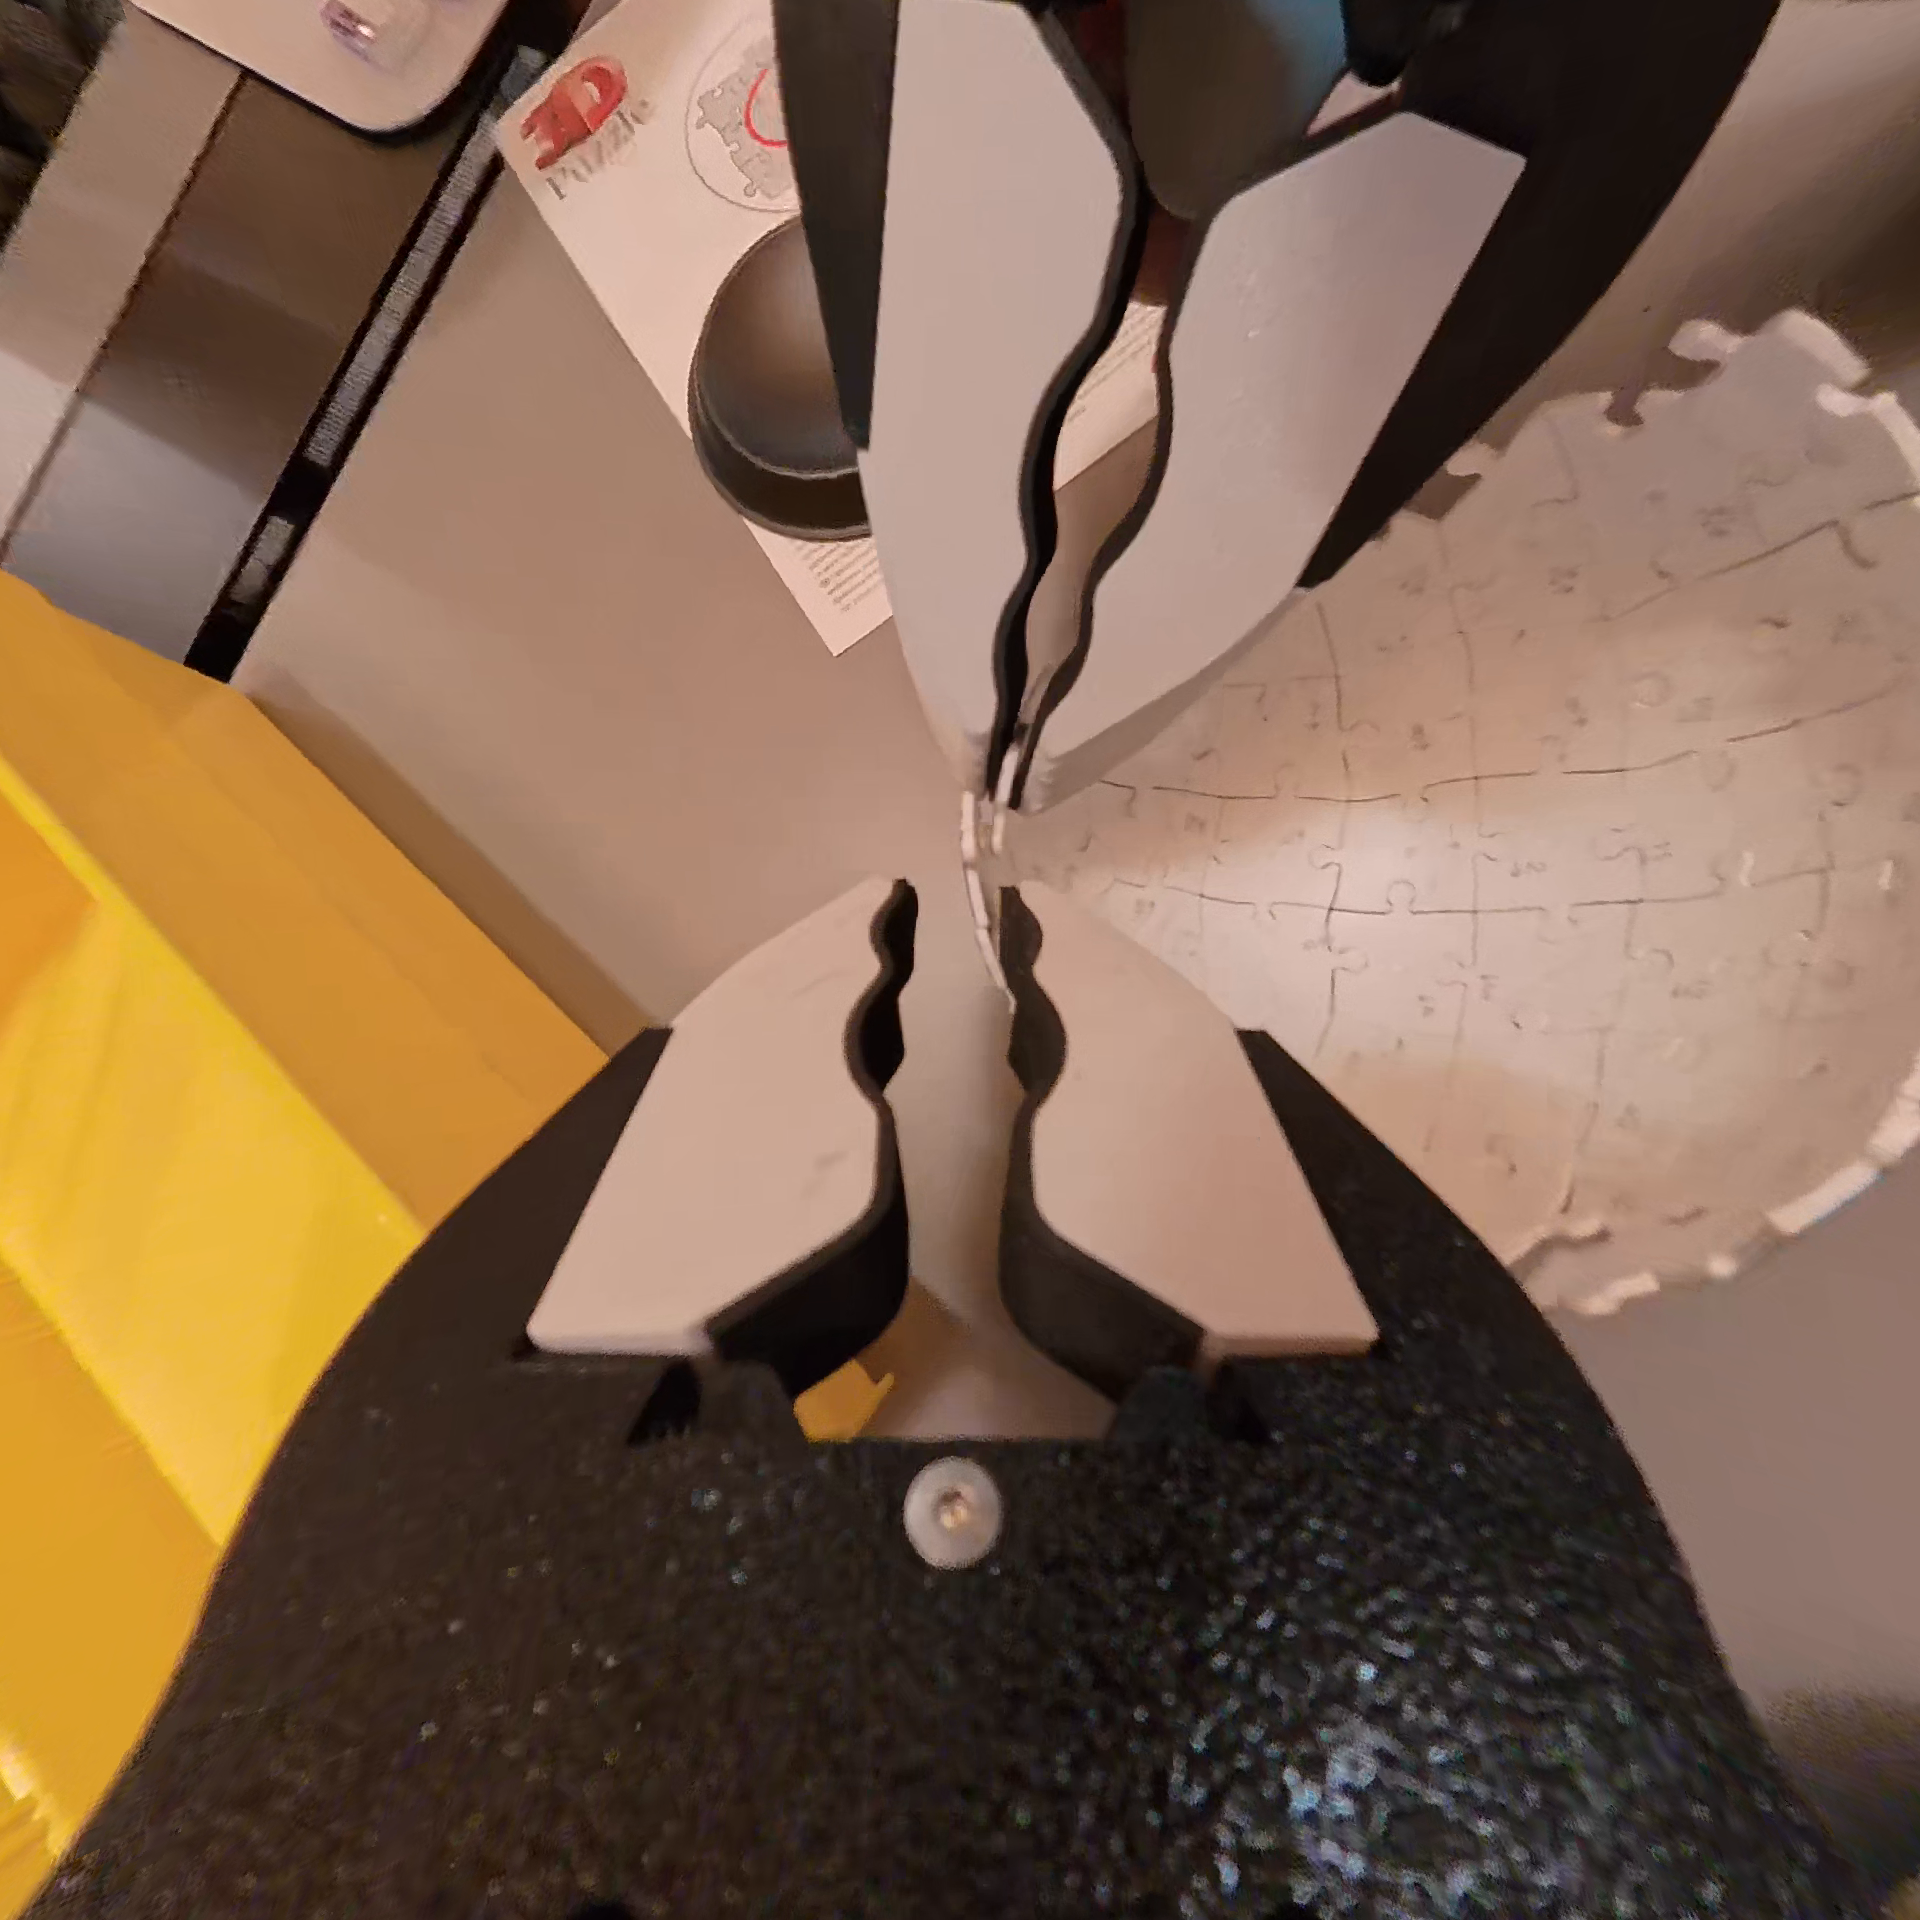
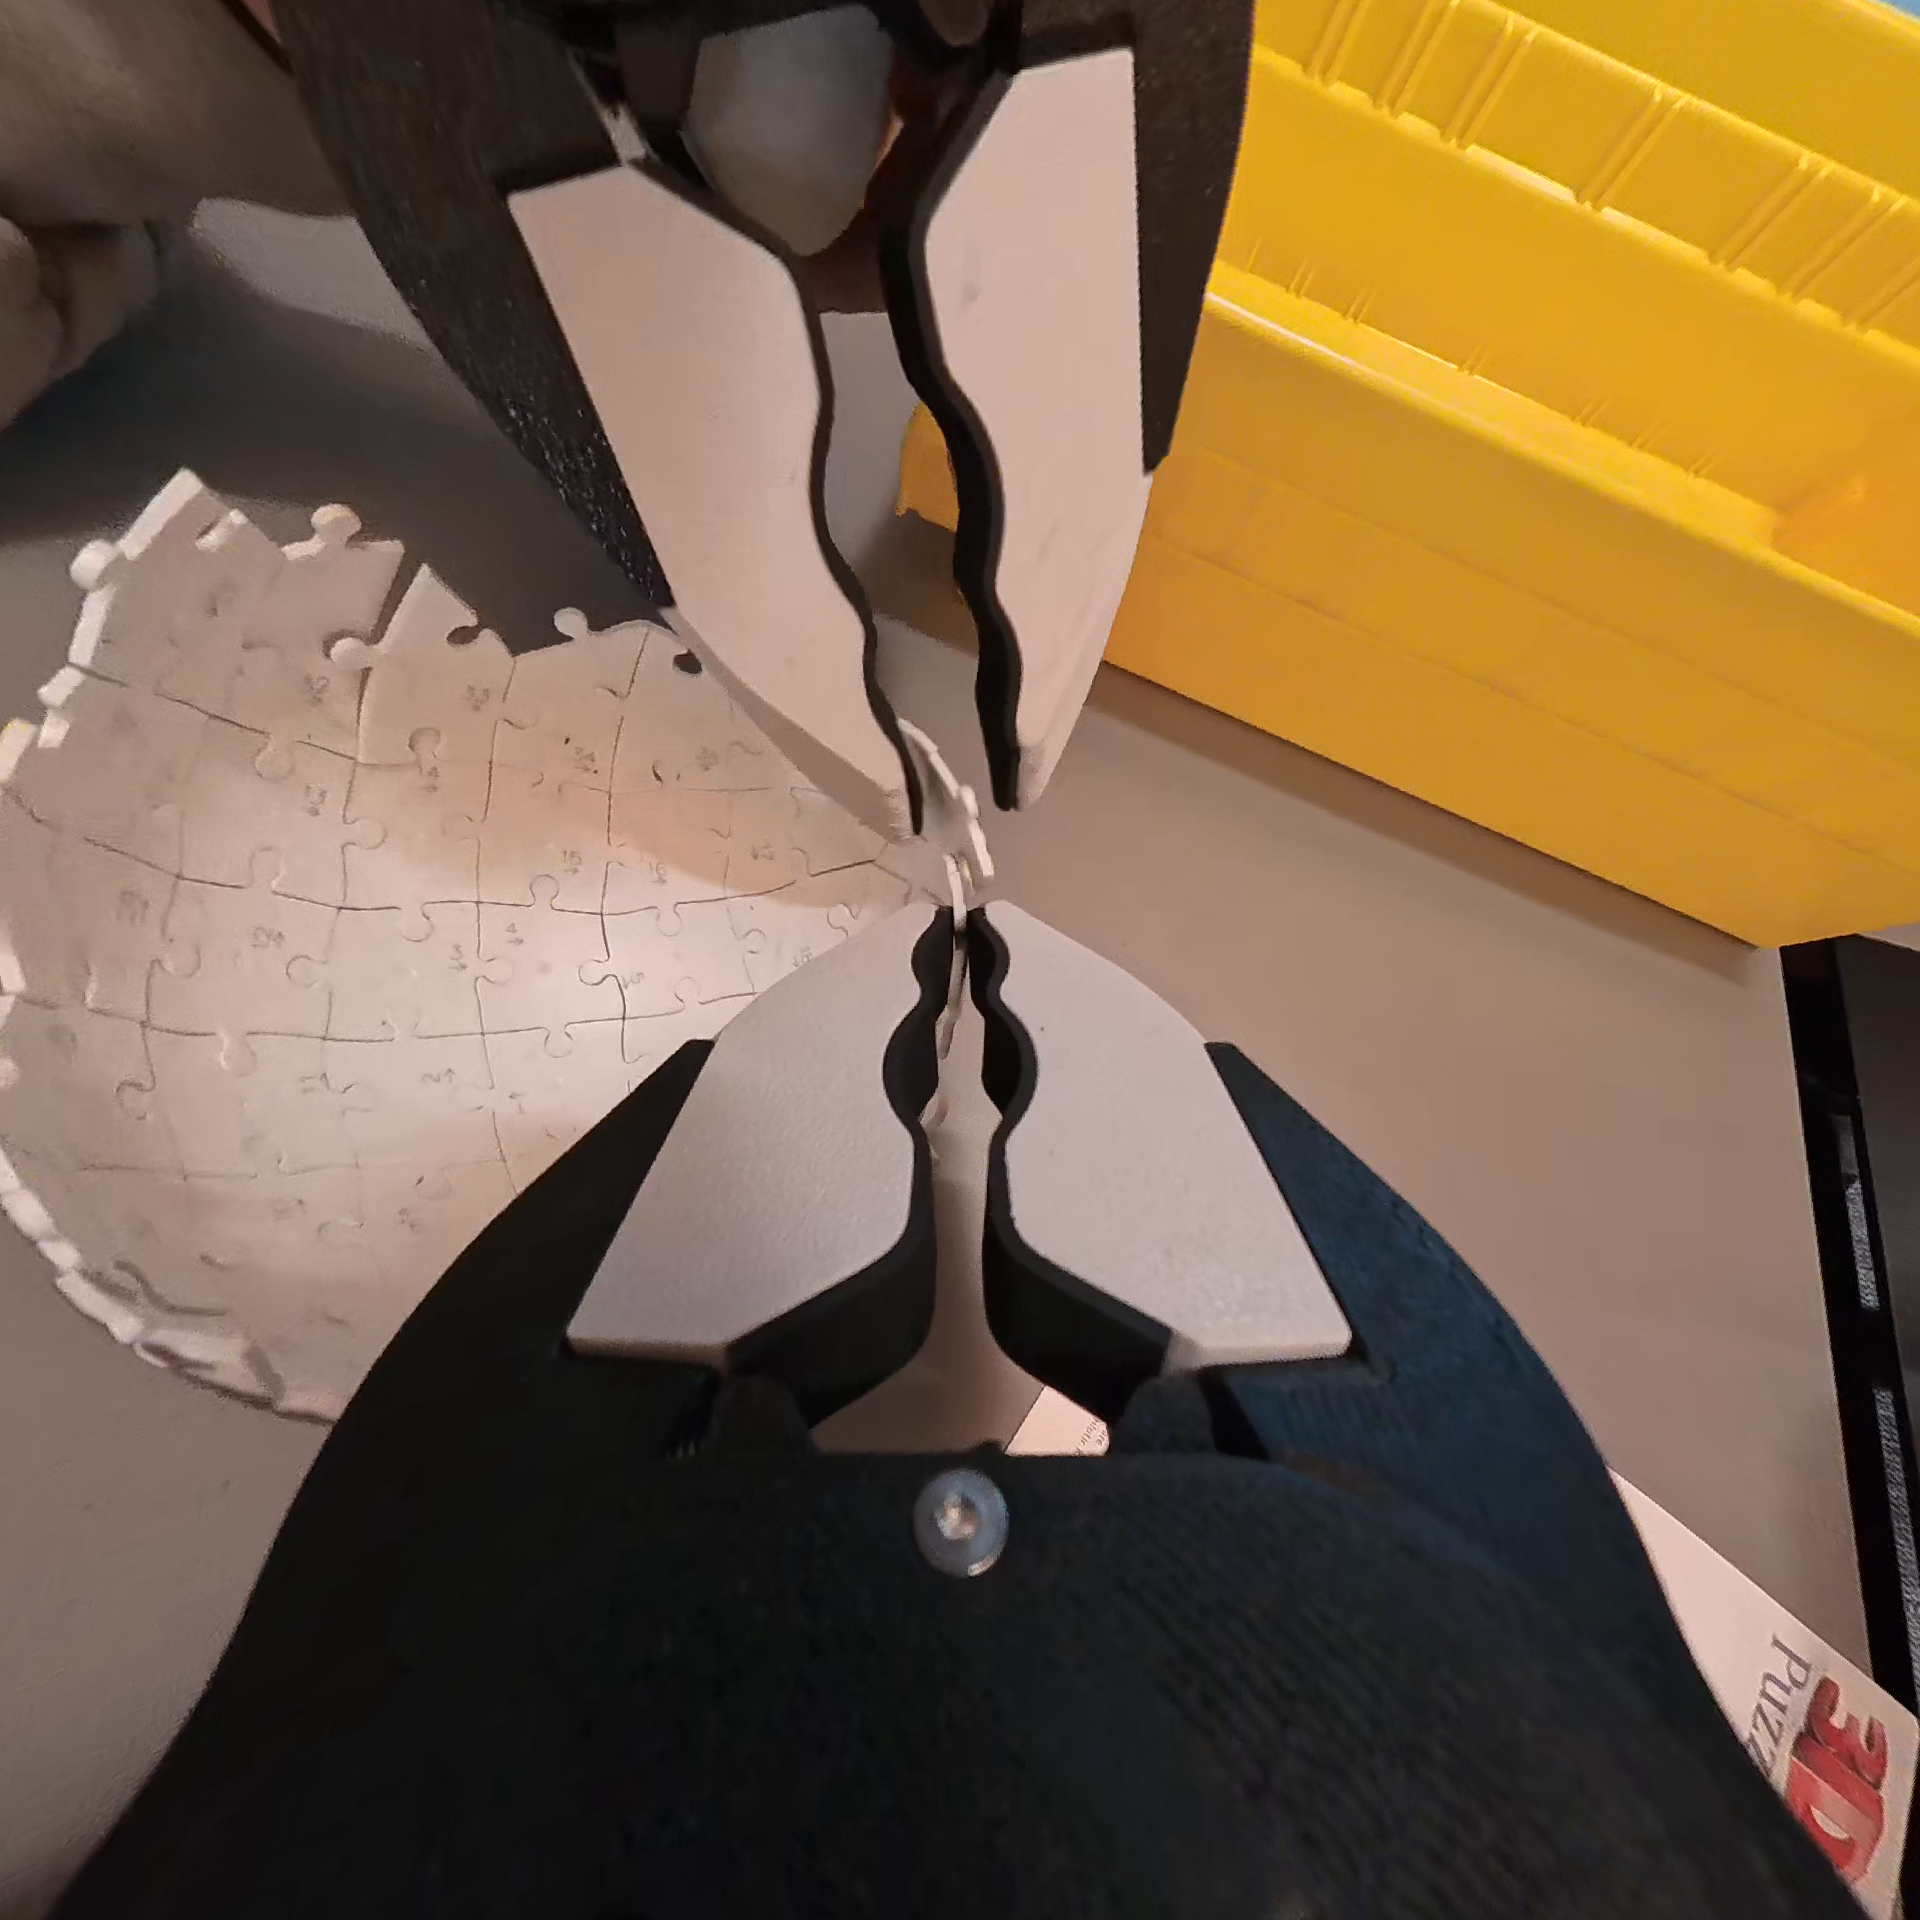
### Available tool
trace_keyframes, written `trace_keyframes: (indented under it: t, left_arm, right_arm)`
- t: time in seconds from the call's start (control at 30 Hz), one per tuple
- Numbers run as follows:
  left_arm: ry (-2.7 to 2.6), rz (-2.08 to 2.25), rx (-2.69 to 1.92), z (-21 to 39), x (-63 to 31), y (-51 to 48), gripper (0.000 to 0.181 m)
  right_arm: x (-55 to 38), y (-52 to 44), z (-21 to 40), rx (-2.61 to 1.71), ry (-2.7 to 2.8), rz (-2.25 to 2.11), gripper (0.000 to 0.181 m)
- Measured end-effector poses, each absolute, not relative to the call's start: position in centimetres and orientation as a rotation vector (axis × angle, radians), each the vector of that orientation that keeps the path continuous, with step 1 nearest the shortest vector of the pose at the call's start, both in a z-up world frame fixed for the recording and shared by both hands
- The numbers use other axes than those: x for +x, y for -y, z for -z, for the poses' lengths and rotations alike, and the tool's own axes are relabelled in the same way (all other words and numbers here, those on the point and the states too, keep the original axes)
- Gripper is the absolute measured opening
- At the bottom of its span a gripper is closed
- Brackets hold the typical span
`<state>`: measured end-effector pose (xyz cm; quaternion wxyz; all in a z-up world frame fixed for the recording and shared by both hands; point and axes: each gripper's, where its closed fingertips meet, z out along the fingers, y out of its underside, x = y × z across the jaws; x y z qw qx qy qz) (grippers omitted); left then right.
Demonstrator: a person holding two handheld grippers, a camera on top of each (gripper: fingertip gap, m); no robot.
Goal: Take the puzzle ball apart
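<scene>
The puzzle ball [image 1: 1507, 883] is an open white half shell of interlocked pieces, lying on the table with its hollow inside showing; it also shows in the right wrist view [image 2: 364, 935]. Both grippers meet at the same spot on its jagged rim from opposite sides. My left gripper [image 1: 961, 899] is narrowly open with the rim edge between its fingers, touching the right finger. In the right wrist view my left gripper [image 2: 961, 810] comes from the top. My right gripper [image 2: 961, 920] is shut on a rim piece; in the left wrist view it [image 1: 1006, 764] comes from the top.
A yellow bin [image 1: 156, 1039] [image 2: 1558, 520] stands beside the ball. A printed sheet [image 1: 644, 208] [image 2: 1818, 1714] lies on the table with a black round stand [image 1: 769, 416] on it. A dark table edge [image 1: 343, 364] runs past it. A person's hand [image 2: 62, 281] shows at the left. The tips of both grippers are at nearly the same place.
</scene>
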<state>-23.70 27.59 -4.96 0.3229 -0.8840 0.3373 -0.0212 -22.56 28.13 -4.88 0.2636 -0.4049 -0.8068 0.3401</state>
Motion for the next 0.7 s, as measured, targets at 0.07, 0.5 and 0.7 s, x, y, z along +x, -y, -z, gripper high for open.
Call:
trace_keyframes:
  t: [0.07,0.5,0.7]
  left_arm:
    - [-0.903,0.103,-2.367,5.1,-23.4,-27.5,0.014]
    - [-0.991,0.210,-2.507,5.9,-22.5,-28.3,0.003]
    - [-1.015,0.207,-2.503,6.3,-22.8,-28.3,0.003]
  right_arm:
    - [-22.6,-28.1,4.9,-1.097,2.180,-0.922,0.003]
    - [-22.4,-28.5,5.2,-1.114,2.178,-0.939,0.003]
    - [-22.5,-28.6,5.2,-1.128,2.169,-0.950,0.003]
